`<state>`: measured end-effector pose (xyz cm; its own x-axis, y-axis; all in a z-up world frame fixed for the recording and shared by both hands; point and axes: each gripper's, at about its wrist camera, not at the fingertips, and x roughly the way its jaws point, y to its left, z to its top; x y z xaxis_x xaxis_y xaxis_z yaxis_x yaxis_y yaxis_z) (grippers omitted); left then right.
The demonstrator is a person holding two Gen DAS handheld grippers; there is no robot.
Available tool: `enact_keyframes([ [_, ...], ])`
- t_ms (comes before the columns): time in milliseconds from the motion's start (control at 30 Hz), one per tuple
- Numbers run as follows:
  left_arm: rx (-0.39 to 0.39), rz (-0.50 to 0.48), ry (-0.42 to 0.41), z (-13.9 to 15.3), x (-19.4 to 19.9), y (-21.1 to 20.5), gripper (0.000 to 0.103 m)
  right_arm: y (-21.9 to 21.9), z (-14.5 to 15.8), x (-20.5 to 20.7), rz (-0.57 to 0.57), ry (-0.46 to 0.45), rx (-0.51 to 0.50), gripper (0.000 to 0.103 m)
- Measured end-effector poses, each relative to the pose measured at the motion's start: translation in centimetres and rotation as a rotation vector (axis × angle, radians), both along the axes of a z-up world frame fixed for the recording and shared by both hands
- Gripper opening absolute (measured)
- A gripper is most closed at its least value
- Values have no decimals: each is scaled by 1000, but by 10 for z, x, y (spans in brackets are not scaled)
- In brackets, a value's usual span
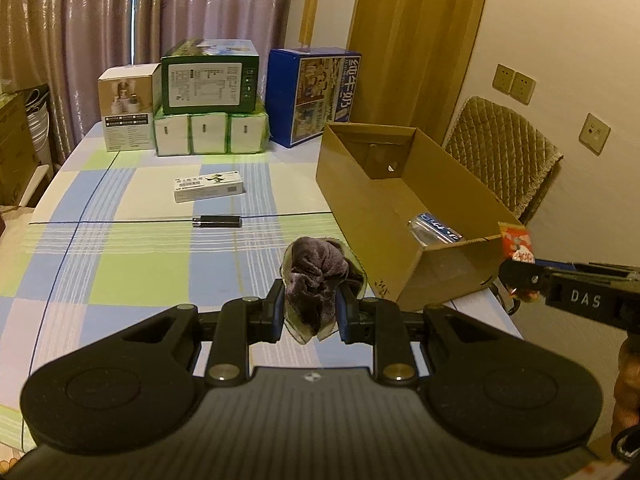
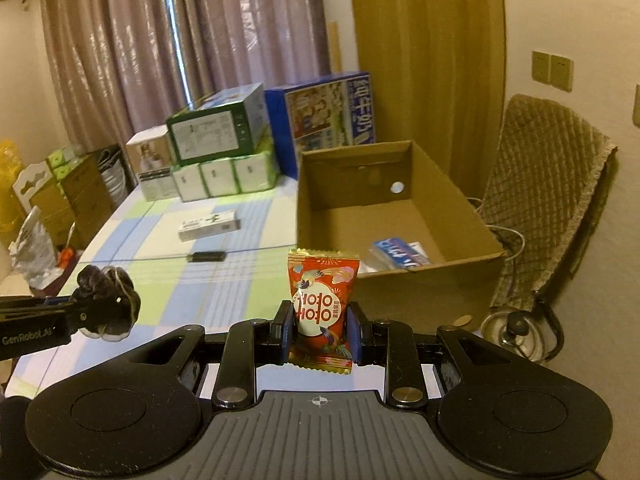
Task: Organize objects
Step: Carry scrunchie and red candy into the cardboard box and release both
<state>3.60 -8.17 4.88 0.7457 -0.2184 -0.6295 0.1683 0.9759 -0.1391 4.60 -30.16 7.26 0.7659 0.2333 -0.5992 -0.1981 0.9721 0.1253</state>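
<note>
Left gripper (image 1: 308, 308): jaws narrow, clamped on a bunched grey-purple cloth (image 1: 318, 276) held above the desk (image 1: 120, 264), near the front corner of the open cardboard box (image 1: 400, 216). Right gripper (image 2: 318, 328): jaws narrow, pinching the lower half of a red snack packet (image 2: 322, 300), upright, in the air short of the box's near wall. A blue-and-white pouch (image 2: 400, 254) lies inside the box. A small medicine carton (image 1: 210, 187) and a black lighter (image 1: 217, 222) lie on the desk, well apart from both grippers. Risks, as judged: the cloth's loose folds hang past the pads and could snag the box rim or slip out; the slick packet could pivot or slide; both grippers converging on one box could collide at its near corner.
</note>
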Motion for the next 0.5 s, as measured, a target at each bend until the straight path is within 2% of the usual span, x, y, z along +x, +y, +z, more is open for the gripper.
enact_keyframes([
  [500, 19, -61, 6, -3, 9, -29, 21, -33, 0, 5, -60, 6, 14, 25],
])
